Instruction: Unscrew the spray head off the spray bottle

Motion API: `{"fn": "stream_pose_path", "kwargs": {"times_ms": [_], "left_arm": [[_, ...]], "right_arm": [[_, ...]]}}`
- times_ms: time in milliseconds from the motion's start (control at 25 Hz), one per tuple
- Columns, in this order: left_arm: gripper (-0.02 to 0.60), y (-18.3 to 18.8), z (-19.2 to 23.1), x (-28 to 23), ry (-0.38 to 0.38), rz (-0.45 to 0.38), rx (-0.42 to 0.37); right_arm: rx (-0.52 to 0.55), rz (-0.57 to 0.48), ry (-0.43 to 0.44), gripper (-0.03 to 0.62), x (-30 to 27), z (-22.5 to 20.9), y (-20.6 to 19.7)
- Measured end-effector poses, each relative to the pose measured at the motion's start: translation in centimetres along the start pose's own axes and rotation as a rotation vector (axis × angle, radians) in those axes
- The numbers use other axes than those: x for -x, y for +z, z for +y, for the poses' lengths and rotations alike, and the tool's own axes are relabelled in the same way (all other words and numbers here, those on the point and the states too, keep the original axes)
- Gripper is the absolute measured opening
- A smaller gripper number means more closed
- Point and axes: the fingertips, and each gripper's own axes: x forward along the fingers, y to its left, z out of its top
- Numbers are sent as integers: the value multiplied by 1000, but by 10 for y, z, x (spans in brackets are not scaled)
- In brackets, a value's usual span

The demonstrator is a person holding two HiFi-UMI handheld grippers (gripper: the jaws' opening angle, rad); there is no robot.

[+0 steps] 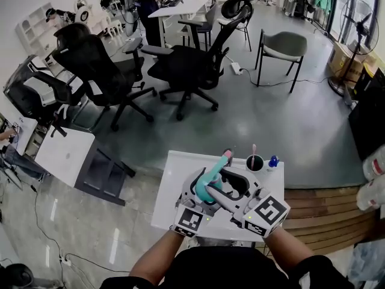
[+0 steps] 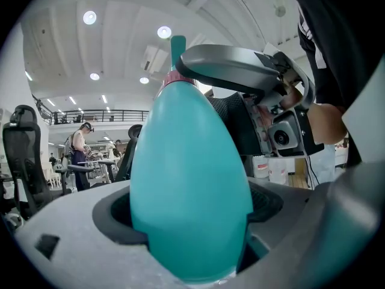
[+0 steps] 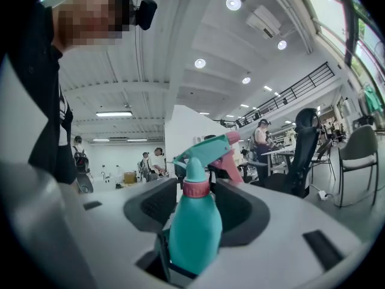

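A teal spray bottle (image 1: 207,184) with a pink collar and a teal spray head (image 1: 226,156) is held in the air over a small white table (image 1: 174,185), nozzle end away from me. My left gripper (image 1: 203,190) is shut on the bottle's body (image 2: 189,179), which fills its jaws. My right gripper (image 1: 233,182) stands beside it with its jaws on either side of the neck. In the right gripper view the pink collar (image 3: 196,188) and spray head (image 3: 207,152) rise between the pads with a gap on each side, so the right gripper (image 3: 195,206) is open.
A dark cup with a stick in it (image 1: 254,162) and a small blue object (image 1: 274,161) stand at the table's far right corner. Black office chairs (image 1: 180,65) fill the floor beyond. A wooden platform (image 1: 319,209) lies to the right, a white side table (image 1: 63,155) to the left.
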Motion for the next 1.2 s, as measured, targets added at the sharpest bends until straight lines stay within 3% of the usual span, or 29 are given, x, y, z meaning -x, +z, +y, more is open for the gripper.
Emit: {"fn": "stream_pose_path", "kwargs": {"times_ms": [160,560,1040,1200], "left_arm": [[463,1,-6,-3,3,4,-3],[463,1,-9,2,6,15,-5],[462,16,-24,11,-110,4,20],[462,18,-36,15,-188,-11,21]], "right_arm": [[5,4,-13,160,0,2,3],[40,14,-6,140,2,8,5],[54,3,82,133,11,18,18],[64,-3,151,133,17,26,18]]}}
